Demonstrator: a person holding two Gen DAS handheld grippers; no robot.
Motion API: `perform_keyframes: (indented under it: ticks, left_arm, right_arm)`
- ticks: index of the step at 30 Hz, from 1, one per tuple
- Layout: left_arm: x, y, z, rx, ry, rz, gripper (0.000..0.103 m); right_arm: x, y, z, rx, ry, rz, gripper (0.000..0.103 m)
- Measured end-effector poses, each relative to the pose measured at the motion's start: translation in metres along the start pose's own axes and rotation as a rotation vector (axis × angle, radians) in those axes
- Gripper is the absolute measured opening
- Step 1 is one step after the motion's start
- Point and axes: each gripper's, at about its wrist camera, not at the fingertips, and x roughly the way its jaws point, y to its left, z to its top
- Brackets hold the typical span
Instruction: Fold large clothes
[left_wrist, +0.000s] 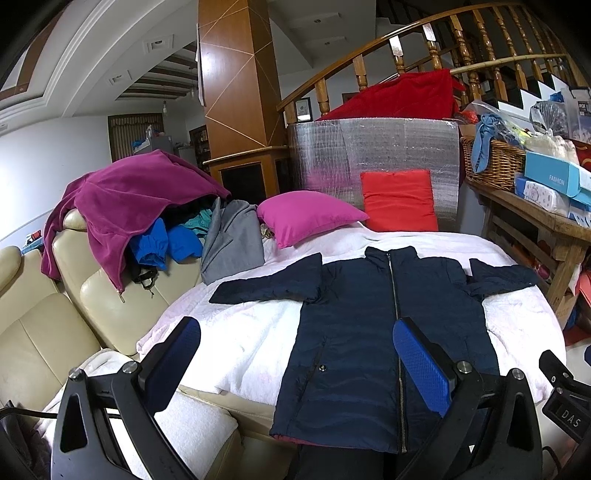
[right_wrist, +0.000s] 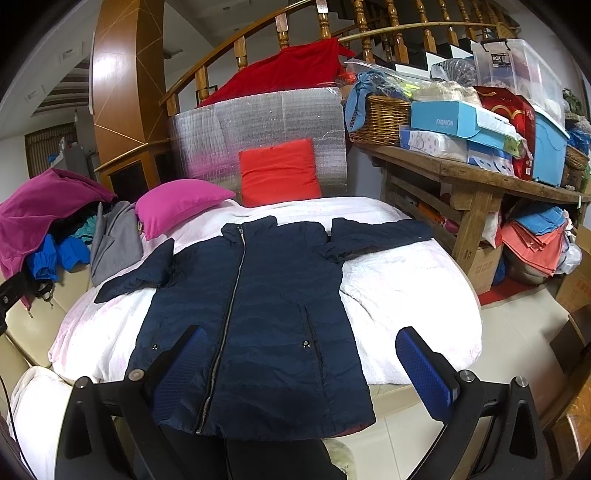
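Even indoor light filled both views; the white bedspread (left_wrist: 258, 332) nearly blew out, glare streaked the wooden pillar (left_wrist: 232, 74), and fisheye edges bent and darkened.

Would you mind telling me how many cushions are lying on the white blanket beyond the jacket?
2. The magenta cushion lies at the far left beside the clothes pile; the red cushion stands to its right against the silver foil mat. Others may be hidden under that pile.

Lived-in home interior, cream sofa (left_wrist: 48, 332) left, wooden stair rail (left_wrist: 406, 40) far, cushions (right_wrist: 279, 171) on bed, cluttered wooden table (right_wrist: 476, 173) right, laundry pile (left_wrist: 147, 206) left
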Motion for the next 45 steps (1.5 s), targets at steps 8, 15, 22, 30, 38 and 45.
perform_keyframes:
  ticks: [8,15,22,30,38,45]
  left_arm:
    - [0.002,0.000,-0.002,0.000,0.005,0.002,0.103]
    - [0.010,-0.001,-0.003,0.002,0.016,0.004,0.103]
    - [0.033,-0.008,-0.005,0.011,0.059,0.002,0.103]
    - [0.123,-0.034,0.001,0.035,0.224,-0.026,0.103]
    - [0.269,-0.100,0.003,0.066,0.370,-0.005,0.103]
    - [0.352,-0.158,0.007,0.040,0.316,-0.014,0.103]
  right_arm:
    - [0.002,0.000,0.000,-0.001,0.011,0.004,0.103]
    - [0.008,0.000,0.000,-0.004,0.025,0.006,0.103]
    - [0.024,-0.007,0.009,0.004,0.038,-0.008,0.103]
    - [0.080,-0.069,0.049,0.119,0.072,-0.004,0.103]
    - [0.223,-0.187,0.098,0.326,0.172,0.047,0.103]
    - [0.380,-0.286,0.119,0.638,0.185,0.143,0.100]
